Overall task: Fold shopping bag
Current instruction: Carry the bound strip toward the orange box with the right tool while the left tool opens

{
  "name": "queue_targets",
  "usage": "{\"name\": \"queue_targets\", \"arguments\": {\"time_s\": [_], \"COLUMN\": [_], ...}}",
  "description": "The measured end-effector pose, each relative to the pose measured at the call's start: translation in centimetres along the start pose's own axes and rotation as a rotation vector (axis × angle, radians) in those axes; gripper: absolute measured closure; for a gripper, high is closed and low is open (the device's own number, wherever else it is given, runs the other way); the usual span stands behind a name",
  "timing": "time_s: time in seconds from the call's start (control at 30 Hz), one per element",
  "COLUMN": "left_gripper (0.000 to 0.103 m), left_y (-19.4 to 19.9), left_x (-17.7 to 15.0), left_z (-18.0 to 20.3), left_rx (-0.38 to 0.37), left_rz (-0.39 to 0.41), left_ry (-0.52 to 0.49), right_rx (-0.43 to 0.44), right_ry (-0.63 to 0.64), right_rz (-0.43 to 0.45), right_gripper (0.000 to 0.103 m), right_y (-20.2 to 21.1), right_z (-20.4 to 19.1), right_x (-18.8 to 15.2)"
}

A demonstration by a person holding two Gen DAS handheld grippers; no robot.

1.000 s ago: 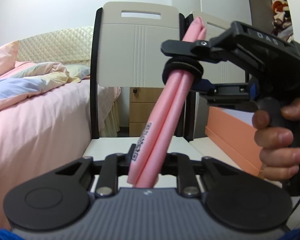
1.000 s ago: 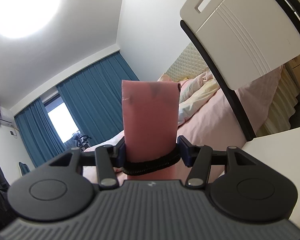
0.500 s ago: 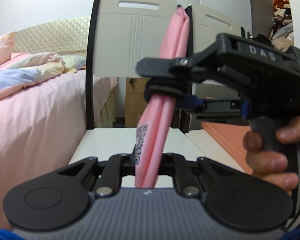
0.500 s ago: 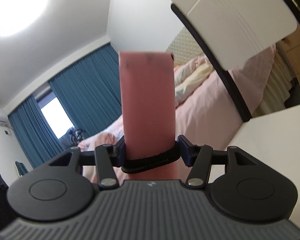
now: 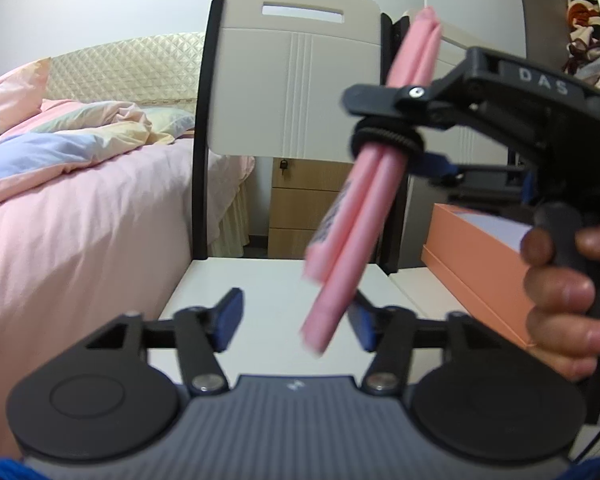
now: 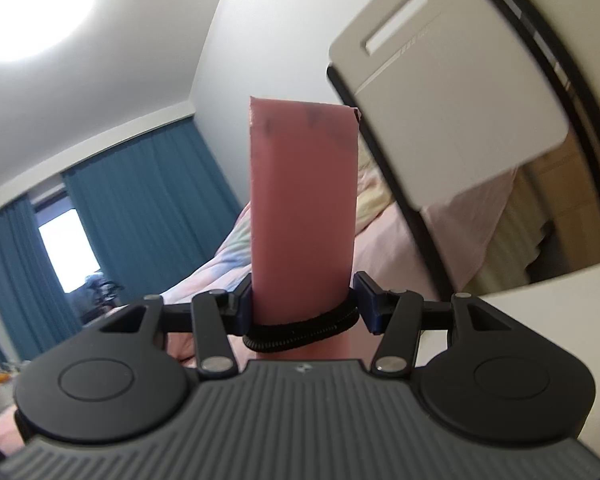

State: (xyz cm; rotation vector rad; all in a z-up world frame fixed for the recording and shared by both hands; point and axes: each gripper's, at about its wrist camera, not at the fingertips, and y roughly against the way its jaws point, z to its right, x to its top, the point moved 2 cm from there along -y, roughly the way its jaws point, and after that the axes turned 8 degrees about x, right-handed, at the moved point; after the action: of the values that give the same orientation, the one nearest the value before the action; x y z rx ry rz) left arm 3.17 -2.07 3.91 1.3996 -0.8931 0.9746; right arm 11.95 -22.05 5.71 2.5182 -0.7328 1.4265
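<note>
The shopping bag (image 5: 356, 216) is folded into a narrow pink bundle with a black elastic band (image 5: 384, 142) around it. In the left wrist view it hangs tilted in the air, held near the band by my right gripper (image 5: 392, 136), with a hand (image 5: 564, 300) on that gripper's handle. My left gripper (image 5: 296, 318) is open, and the bundle's lower end sits just inside its right finger, not pinched. In the right wrist view the bag (image 6: 304, 208) stands upright between the fingers of my right gripper (image 6: 304, 300), which is shut on it just above the band (image 6: 300, 334).
A white table (image 5: 276, 280) lies under the grippers. White chair backs (image 5: 292, 80) stand behind it. A bed with pink bedding (image 5: 80, 208) is on the left, an orange box (image 5: 480, 256) on the right, wooden drawers (image 5: 300, 200) behind. Blue curtains (image 6: 148, 208) hang far off.
My left gripper has opened and let go of the bag's lower end. The bundle, held only by my right gripper, has swung to a tilt and shifted right.
</note>
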Motion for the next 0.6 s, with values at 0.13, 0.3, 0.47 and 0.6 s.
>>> {"name": "queue_targets", "arguments": {"time_s": [0.13,0.3,0.47,0.6], "left_gripper": [0.019,0.006,0.0,0.0], "left_y": [0.3,0.6,0.7,0.9], "left_x": [0.0,0.1,0.7,1.1], "left_z": [0.1,0.5,0.5,0.7], "left_rx": [-0.003,0.038,0.061,0.073], "left_rz": [0.007,0.029,0.026,-0.001], "left_ry": [-0.006,-0.033,-0.024,-0.006], "right_rx": [-0.084,-0.2,-0.299,-0.383], "right_ry": [0.073,0.214,0.293,0.361], "right_rz": [0.06,0.135,0.193,0.259], "right_gripper": [0.048,0.048,0.048,0.048], "right_y": [1.5,3.8,6.1,8.6], "right_z": [-0.8,-2.7,-4.8,-6.3], "right_x": [0.9,1.6,1.2,0.8]}}
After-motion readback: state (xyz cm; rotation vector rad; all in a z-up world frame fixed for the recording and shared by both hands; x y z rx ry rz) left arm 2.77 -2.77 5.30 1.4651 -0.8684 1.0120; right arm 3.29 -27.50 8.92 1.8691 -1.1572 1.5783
